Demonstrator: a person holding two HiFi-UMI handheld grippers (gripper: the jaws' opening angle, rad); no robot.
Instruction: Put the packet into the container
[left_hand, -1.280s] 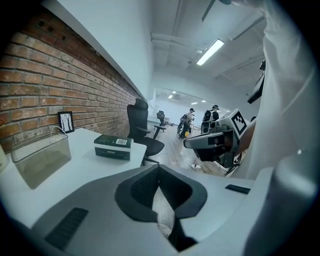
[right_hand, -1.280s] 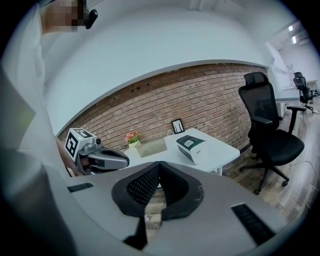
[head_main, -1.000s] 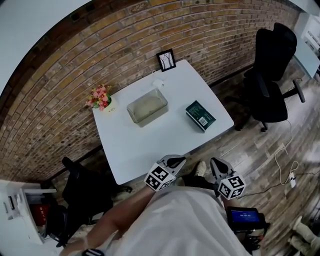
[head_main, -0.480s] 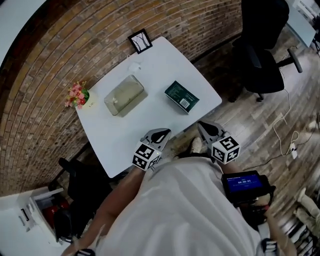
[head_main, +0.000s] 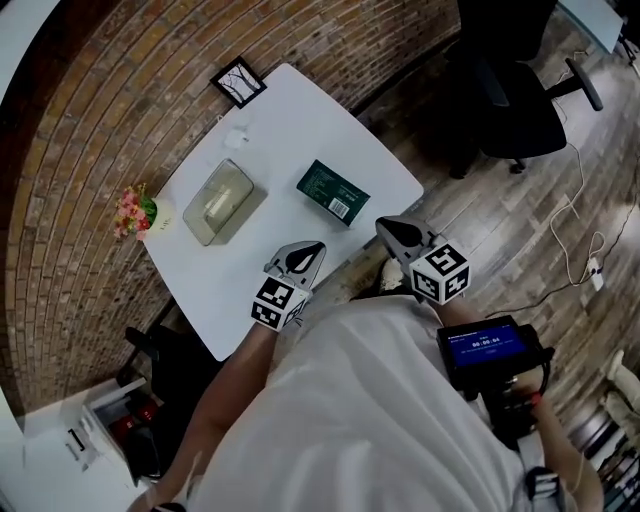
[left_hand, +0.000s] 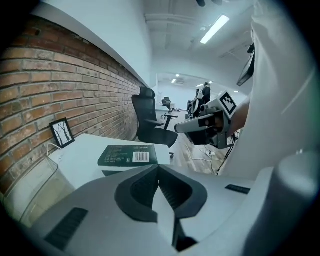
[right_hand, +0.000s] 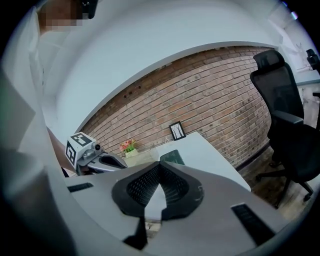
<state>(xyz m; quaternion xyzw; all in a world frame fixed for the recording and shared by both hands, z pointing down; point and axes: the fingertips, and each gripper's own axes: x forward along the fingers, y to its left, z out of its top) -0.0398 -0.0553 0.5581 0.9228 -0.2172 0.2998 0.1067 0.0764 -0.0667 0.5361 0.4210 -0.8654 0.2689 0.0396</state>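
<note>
The dark green packet (head_main: 333, 190) lies flat on the white table (head_main: 290, 120), near its right side. It also shows in the left gripper view as the packet (left_hand: 127, 154), barcode up. The clear container (head_main: 219, 202) stands open-topped to the packet's left, with nothing visible in it. My left gripper (head_main: 311, 247) hovers over the table's near edge, shut and holding nothing. My right gripper (head_main: 384, 227) hangs just off the near corner, also shut and holding nothing. Both are short of the packet. In their own views the left gripper (left_hand: 159, 167) and right gripper (right_hand: 160, 165) have pads touching.
A small pot of pink flowers (head_main: 133, 211) stands at the table's left corner and a framed picture (head_main: 239, 82) at the far edge. A black office chair (head_main: 510, 90) is to the right on the wood floor. A device with a blue screen (head_main: 487, 347) hangs at the person's waist.
The head view has swung, so the table now sits further up and left. Both grippers have moved closer to the table's near edge. Their jaws stay shut.
</note>
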